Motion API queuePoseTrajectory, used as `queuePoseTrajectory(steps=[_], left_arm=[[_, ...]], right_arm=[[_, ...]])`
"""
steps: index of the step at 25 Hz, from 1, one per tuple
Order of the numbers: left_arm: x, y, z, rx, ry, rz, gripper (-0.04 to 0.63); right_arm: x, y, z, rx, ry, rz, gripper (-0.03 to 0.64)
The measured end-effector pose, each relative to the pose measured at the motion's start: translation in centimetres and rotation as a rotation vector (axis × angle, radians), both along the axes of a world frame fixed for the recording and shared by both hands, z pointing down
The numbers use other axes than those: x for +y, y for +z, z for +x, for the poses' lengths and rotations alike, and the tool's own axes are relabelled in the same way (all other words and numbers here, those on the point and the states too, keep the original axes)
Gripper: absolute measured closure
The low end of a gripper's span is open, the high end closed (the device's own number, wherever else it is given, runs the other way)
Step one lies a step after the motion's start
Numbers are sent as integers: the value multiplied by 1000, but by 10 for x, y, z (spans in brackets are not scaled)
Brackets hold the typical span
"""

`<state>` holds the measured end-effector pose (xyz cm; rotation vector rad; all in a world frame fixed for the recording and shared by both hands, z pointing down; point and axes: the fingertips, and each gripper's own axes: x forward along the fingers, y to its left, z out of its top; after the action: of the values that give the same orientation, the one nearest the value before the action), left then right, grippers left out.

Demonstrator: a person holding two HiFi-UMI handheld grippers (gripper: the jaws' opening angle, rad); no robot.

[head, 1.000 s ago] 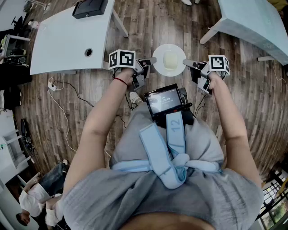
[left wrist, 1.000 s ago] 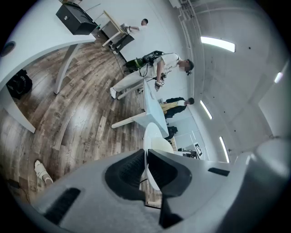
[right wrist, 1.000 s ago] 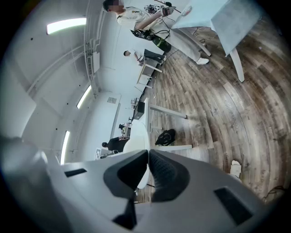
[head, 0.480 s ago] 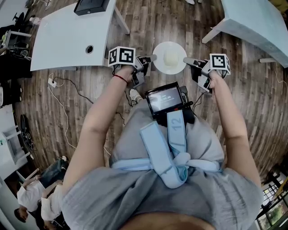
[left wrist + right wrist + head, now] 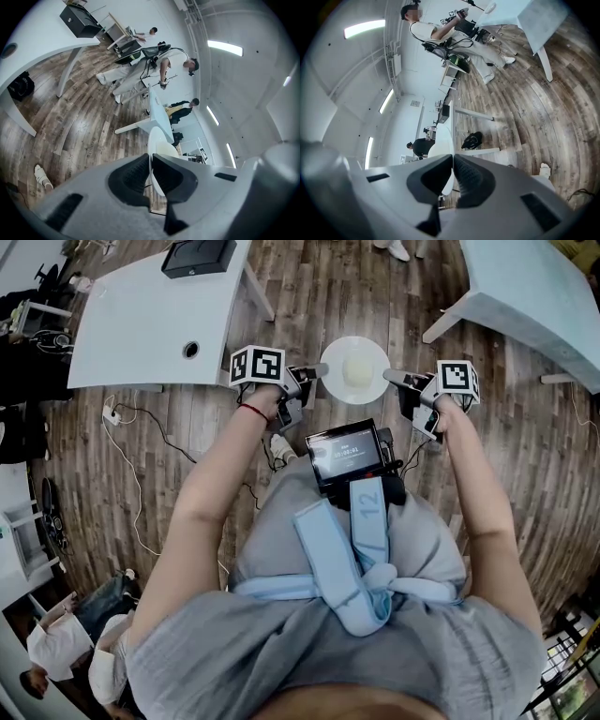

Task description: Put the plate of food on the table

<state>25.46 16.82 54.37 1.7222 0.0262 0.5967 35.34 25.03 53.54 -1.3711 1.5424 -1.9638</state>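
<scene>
A round white plate [image 5: 369,351] with a pale yellow piece of food [image 5: 357,368] hangs above the wooden floor, between two white tables. My left gripper [image 5: 320,367] is shut on the plate's left rim, and my right gripper [image 5: 388,377] is shut on its right rim. In the left gripper view the plate [image 5: 158,140] shows edge-on, with the left gripper [image 5: 151,163] pinching its rim. The right gripper view shows the same thin plate [image 5: 446,137] edge clamped in the right gripper [image 5: 453,161].
A white table [image 5: 141,324] with a black box [image 5: 197,257] stands at the left, another white table [image 5: 534,287] at the upper right. Cables [image 5: 131,418] trail on the floor. A screen device [image 5: 345,454] hangs on the person's chest. People stand farther off.
Both grippers keep their hold on the plate. In the head view the whole scene has drifted slightly right and down, the plate still between the two tables.
</scene>
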Motion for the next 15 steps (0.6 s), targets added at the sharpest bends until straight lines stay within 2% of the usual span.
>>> queuePoseTrajectory(steps=[8, 12, 15], left_arm=[[1, 6, -13, 12, -38, 5, 558], [-2, -3, -33, 23, -94, 4, 558], [-11, -8, -61, 24, -171, -5, 558]], right_arm=[[-4, 5, -10, 2, -42, 5, 580], [-13, -2, -26, 5, -104, 9, 580], [-30, -7, -49, -1, -174, 7, 580]])
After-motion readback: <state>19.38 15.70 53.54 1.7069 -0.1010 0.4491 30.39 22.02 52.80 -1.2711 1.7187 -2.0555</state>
